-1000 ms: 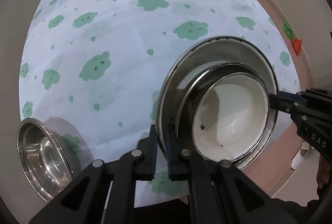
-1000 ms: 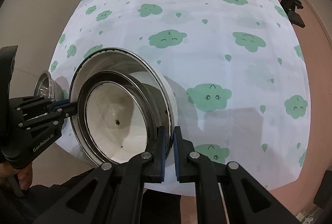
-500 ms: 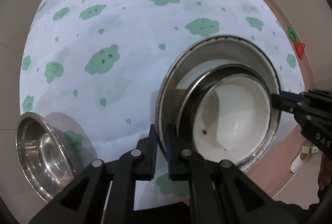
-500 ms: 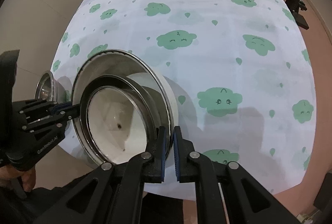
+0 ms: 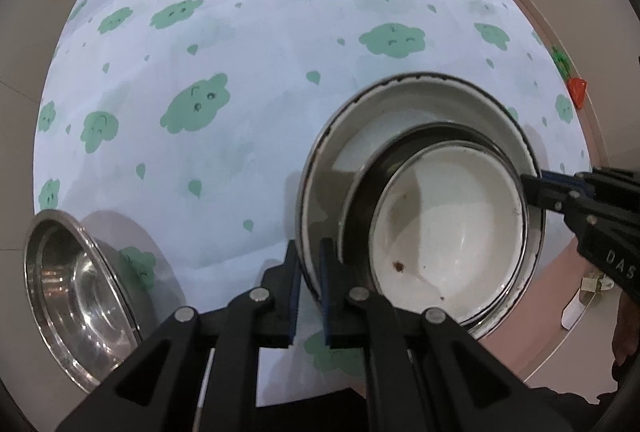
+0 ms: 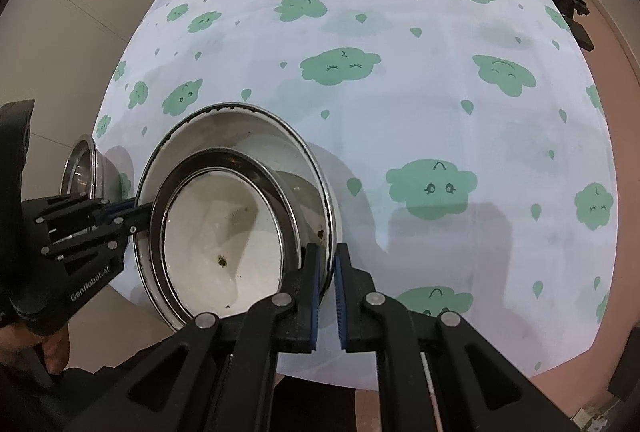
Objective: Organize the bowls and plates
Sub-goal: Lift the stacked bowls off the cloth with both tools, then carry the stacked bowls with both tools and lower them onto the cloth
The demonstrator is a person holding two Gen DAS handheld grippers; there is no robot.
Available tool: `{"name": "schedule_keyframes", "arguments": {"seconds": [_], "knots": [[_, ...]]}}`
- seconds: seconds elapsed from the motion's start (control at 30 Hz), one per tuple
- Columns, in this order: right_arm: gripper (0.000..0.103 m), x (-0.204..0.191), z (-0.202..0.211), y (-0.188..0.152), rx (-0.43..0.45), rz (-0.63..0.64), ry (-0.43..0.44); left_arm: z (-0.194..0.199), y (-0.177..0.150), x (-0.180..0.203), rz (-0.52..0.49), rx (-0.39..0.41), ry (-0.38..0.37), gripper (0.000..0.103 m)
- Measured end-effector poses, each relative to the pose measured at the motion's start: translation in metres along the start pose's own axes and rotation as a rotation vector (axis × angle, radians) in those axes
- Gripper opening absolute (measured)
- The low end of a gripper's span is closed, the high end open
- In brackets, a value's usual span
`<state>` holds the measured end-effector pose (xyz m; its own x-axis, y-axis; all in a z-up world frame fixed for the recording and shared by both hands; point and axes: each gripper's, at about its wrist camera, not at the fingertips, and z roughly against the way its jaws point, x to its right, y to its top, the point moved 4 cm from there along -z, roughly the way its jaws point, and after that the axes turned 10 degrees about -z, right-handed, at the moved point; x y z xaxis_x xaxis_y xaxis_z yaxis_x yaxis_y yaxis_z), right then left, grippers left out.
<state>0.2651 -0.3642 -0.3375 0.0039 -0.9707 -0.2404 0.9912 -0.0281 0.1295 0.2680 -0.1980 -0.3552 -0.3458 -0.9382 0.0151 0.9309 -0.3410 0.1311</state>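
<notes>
Both jaws shut on big bowl [image 5: 420,103] rim, left gripper [image 5: 308,296], right gripper [image 6: 326,296]. I fear uneven lift tilts it, inner bowls [image 5: 448,224] slide out.

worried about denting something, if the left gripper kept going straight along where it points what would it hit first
Probably the cloud-print tablecloth under it. The left gripper is already shut on the rim of the large white enamel bowl, so that bowl would travel with it. Depth is unclear here.
</notes>
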Motion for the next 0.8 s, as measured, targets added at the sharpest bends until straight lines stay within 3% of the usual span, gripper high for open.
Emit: {"name": "schedule_keyframes", "arguments": {"seconds": [0.33,0.8], "knots": [[0.008,-0.018,0.025,0.010,0.003,0.038,0.019,0.041,-0.009,-0.014,0.052,0.049,-0.013,0.003],[0.008,-0.099,0.046,0.030,0.031,0.209,0.068,0.095,-0.039,-0.079,0.226,0.129,0.054,0.003]]}}
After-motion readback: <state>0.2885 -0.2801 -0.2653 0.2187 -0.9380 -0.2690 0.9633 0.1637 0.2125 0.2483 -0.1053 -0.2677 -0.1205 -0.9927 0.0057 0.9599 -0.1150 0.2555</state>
